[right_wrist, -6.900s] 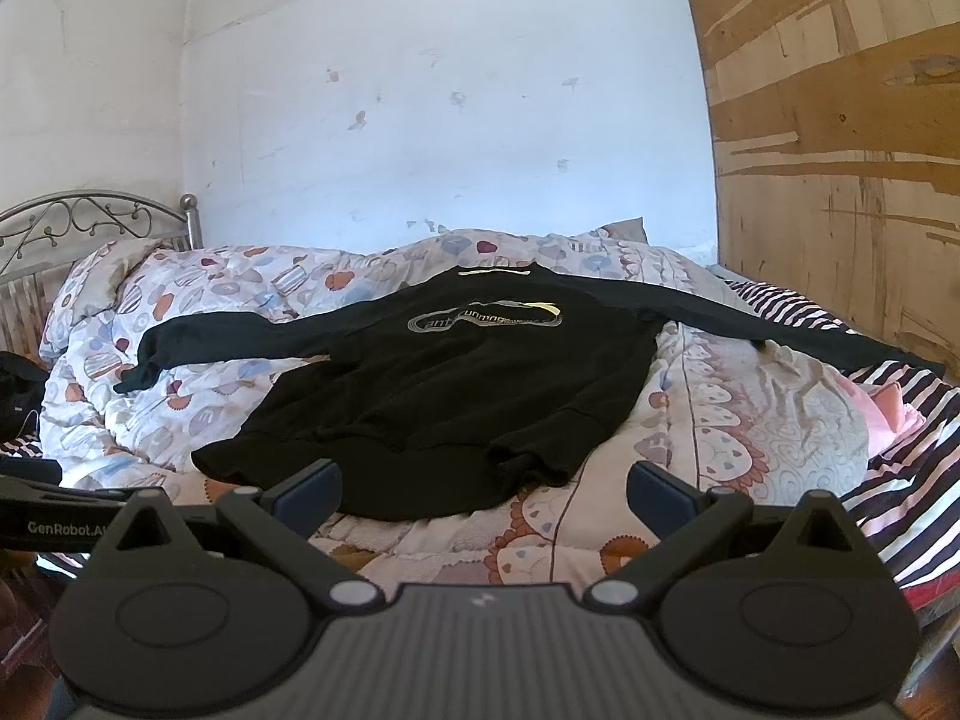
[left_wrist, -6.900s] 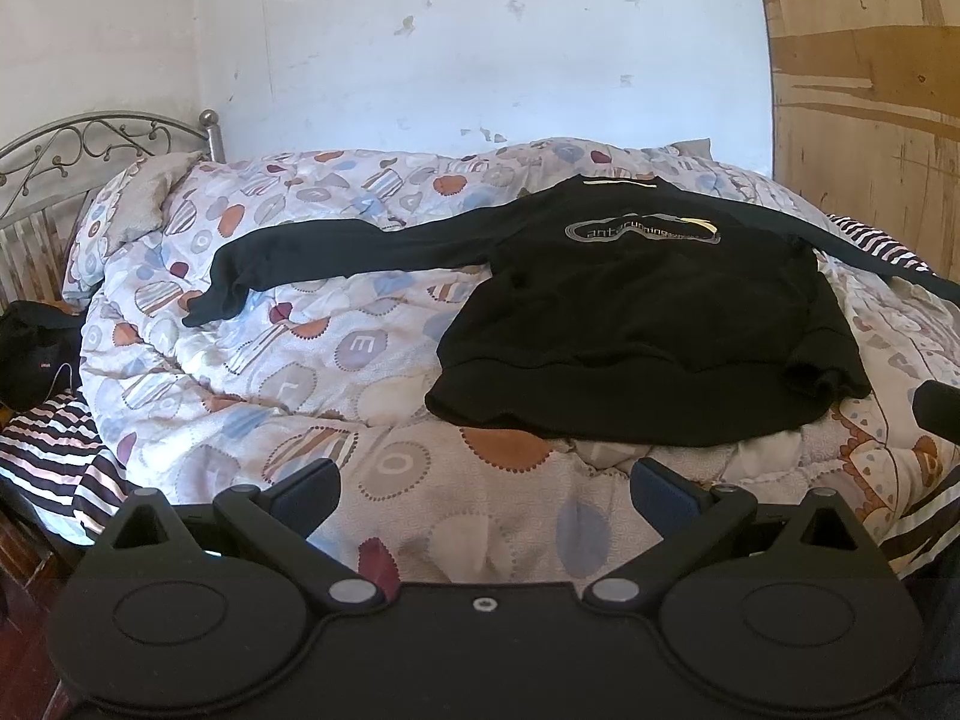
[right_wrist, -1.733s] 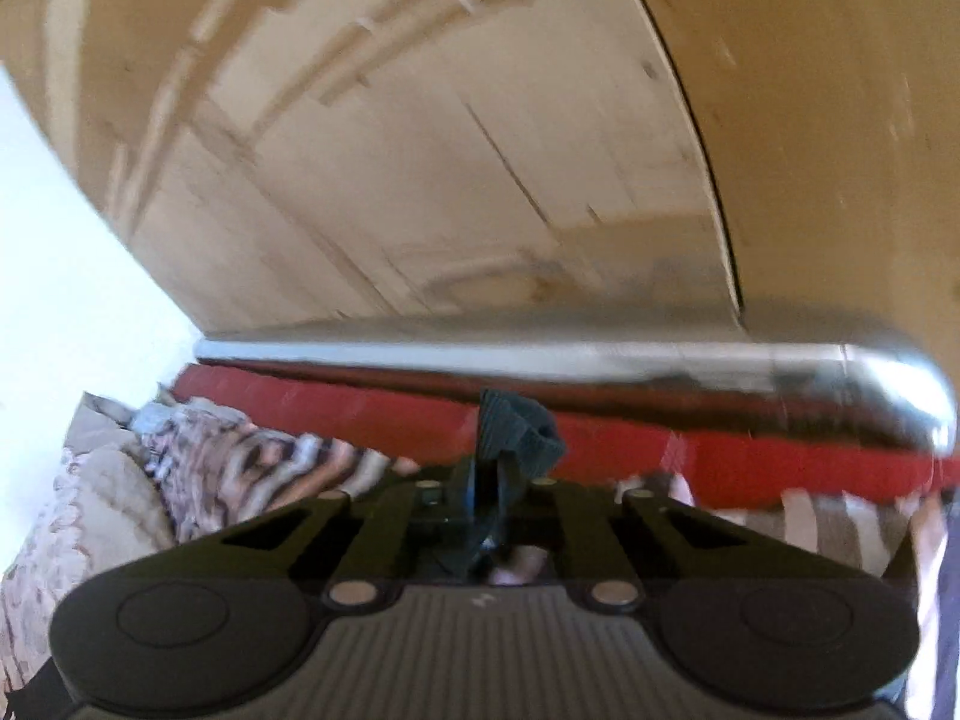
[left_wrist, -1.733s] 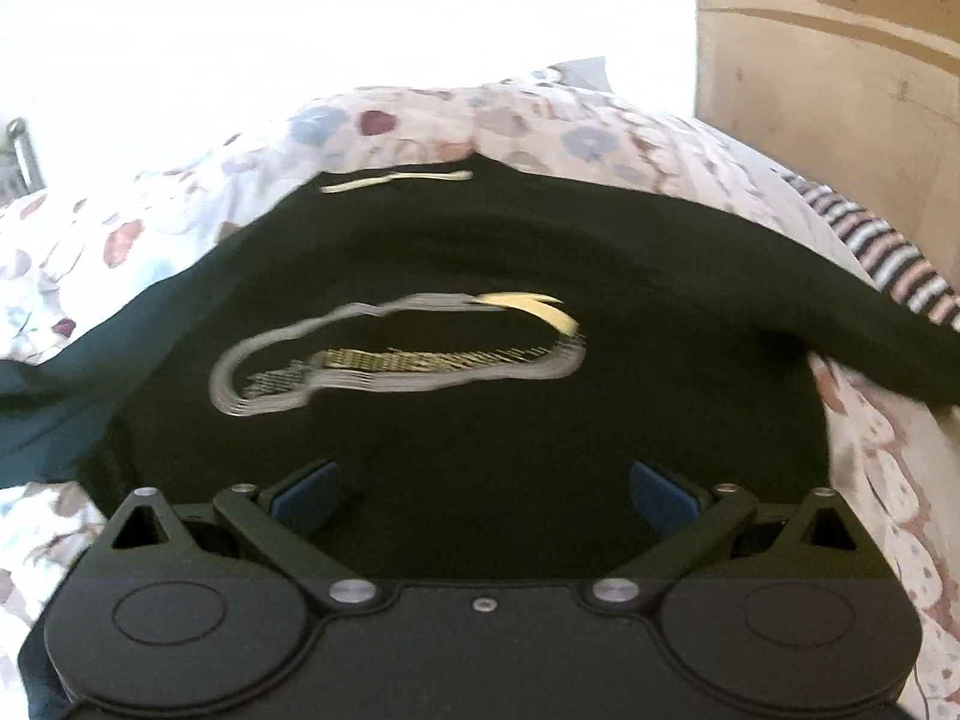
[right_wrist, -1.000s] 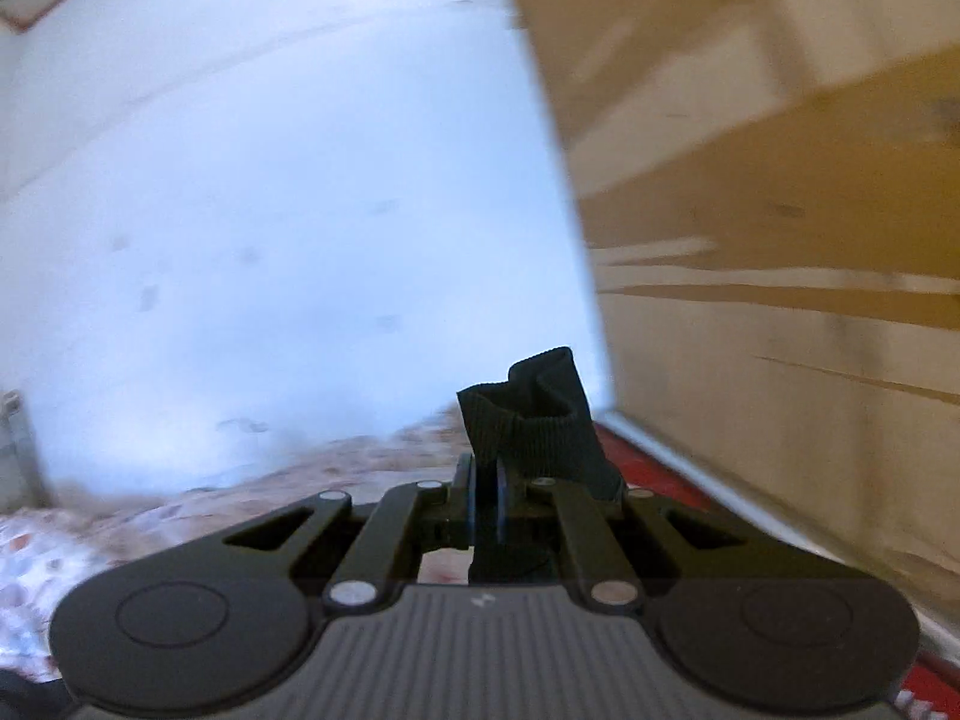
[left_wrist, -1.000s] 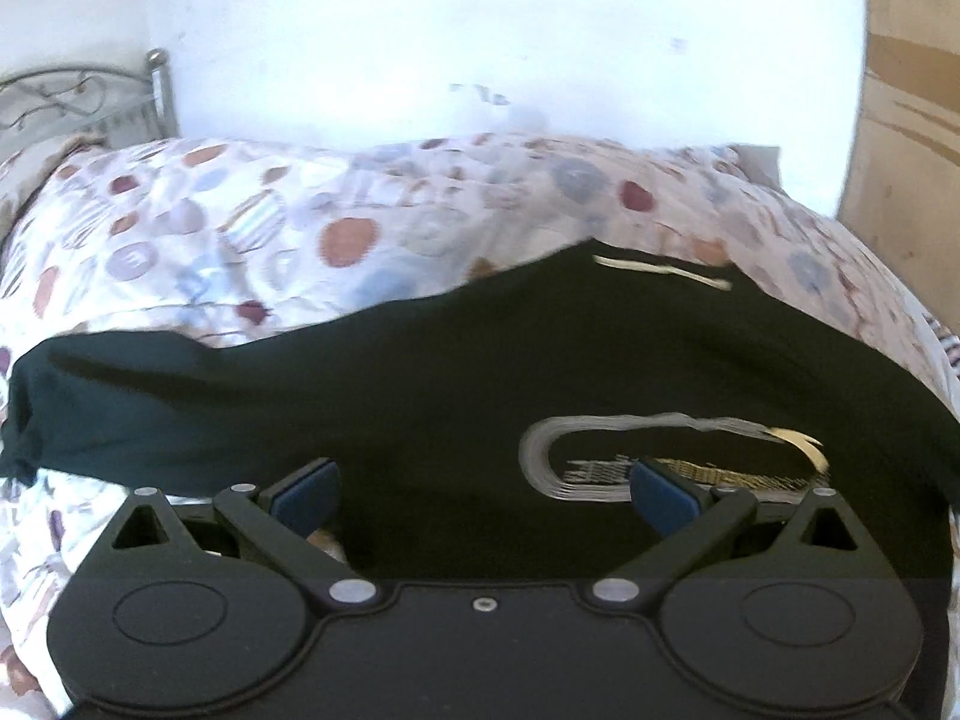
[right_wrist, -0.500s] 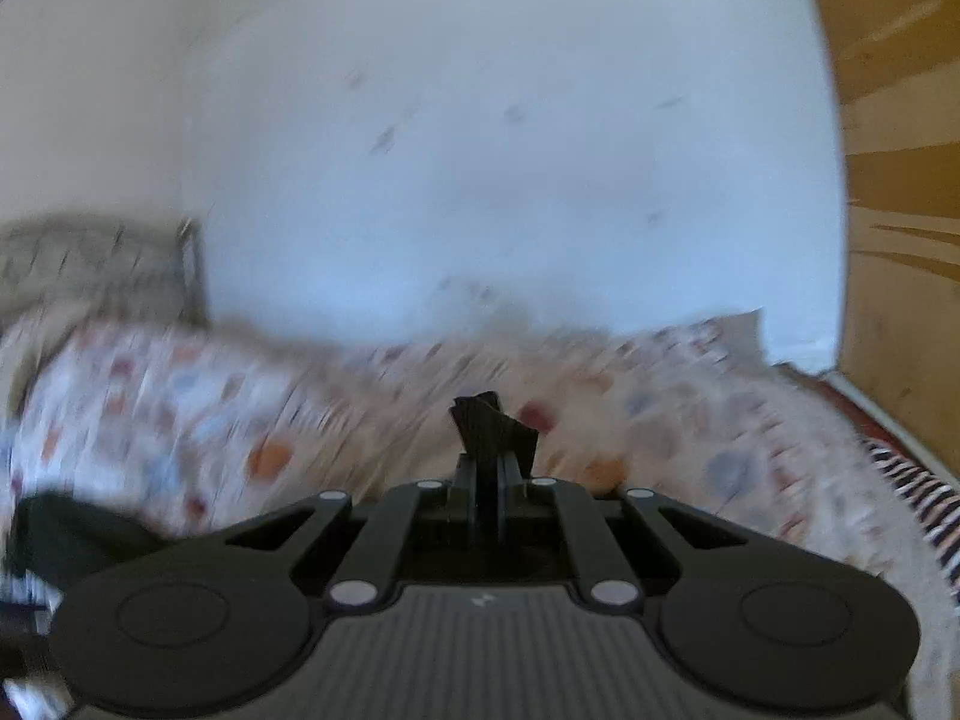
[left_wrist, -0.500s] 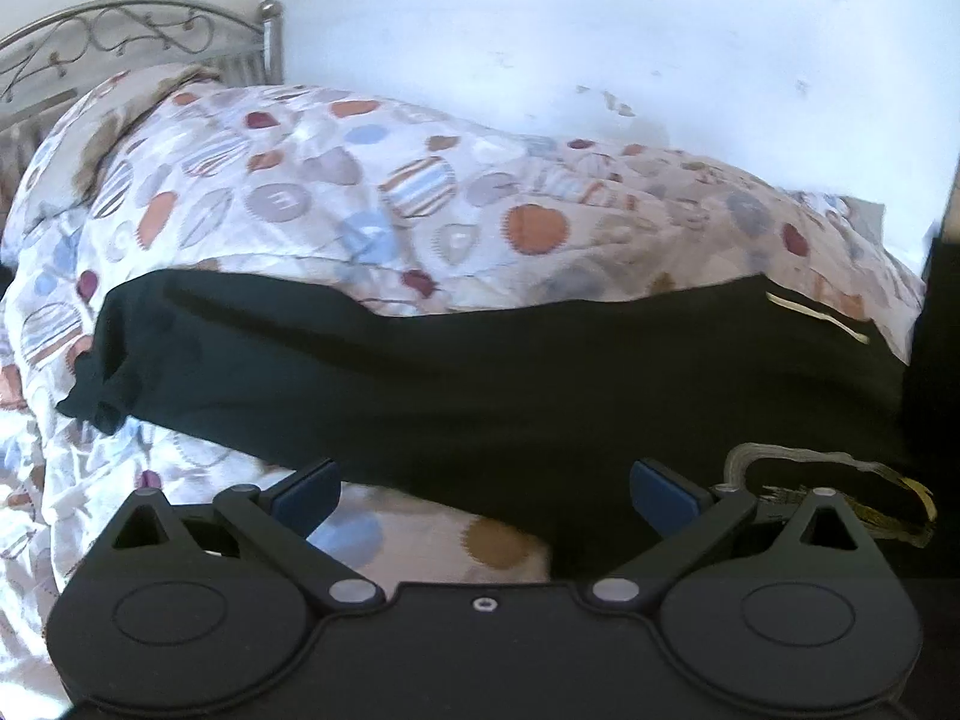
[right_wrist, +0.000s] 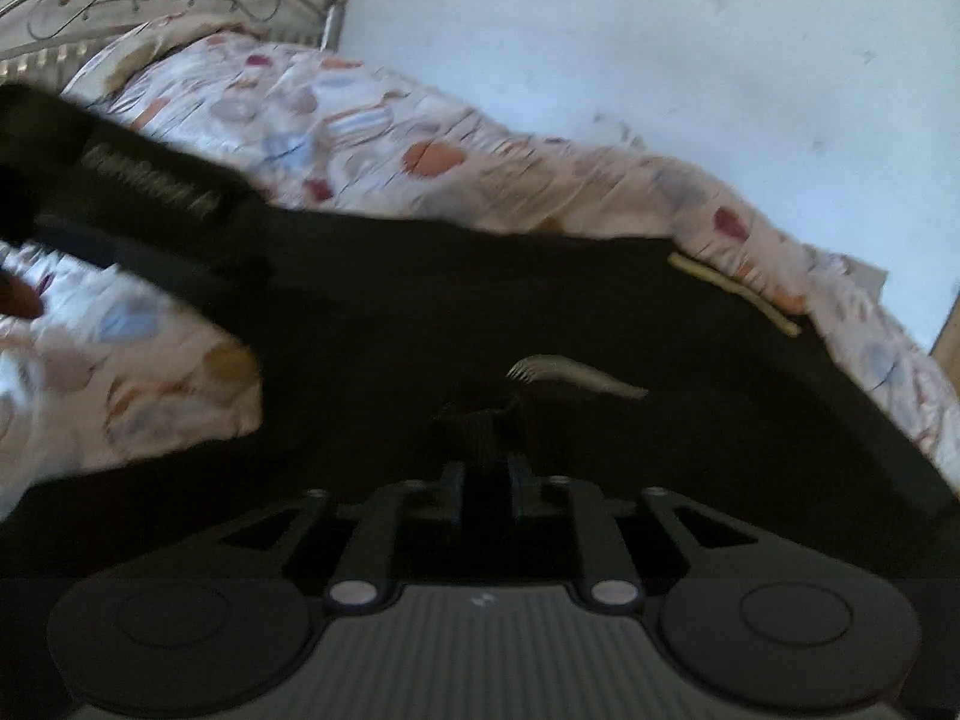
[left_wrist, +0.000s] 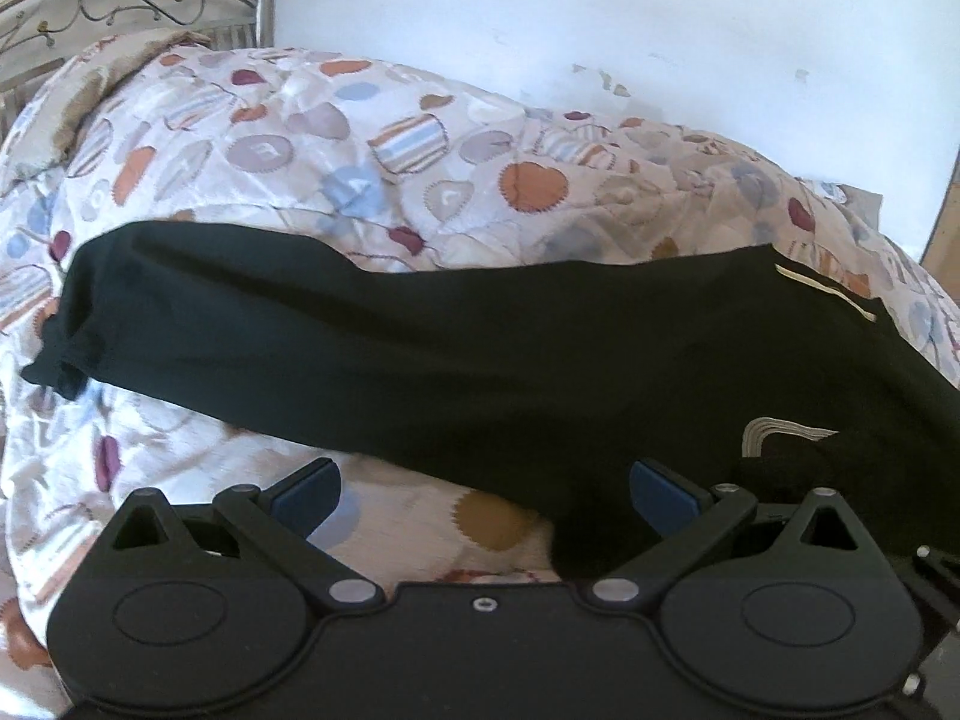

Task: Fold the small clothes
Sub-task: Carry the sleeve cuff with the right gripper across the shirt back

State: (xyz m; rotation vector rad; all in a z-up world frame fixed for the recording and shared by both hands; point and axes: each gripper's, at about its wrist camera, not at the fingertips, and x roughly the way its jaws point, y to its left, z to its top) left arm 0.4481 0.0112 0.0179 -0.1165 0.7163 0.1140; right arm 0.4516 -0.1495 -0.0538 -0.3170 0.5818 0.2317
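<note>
black sweatshirt (right_wrist: 540, 324), right tool (right_wrist: 486, 480) opening

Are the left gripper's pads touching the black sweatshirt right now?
Apart. The left wrist view shows the left gripper wide open, both blue pads bare, with the black sweatshirt lying on the quilt beyond them.

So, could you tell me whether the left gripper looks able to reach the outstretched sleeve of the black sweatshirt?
Probably yes: the left gripper is open and empty, and the sleeve lies flat on the quilt ahead, uncovered.
</note>
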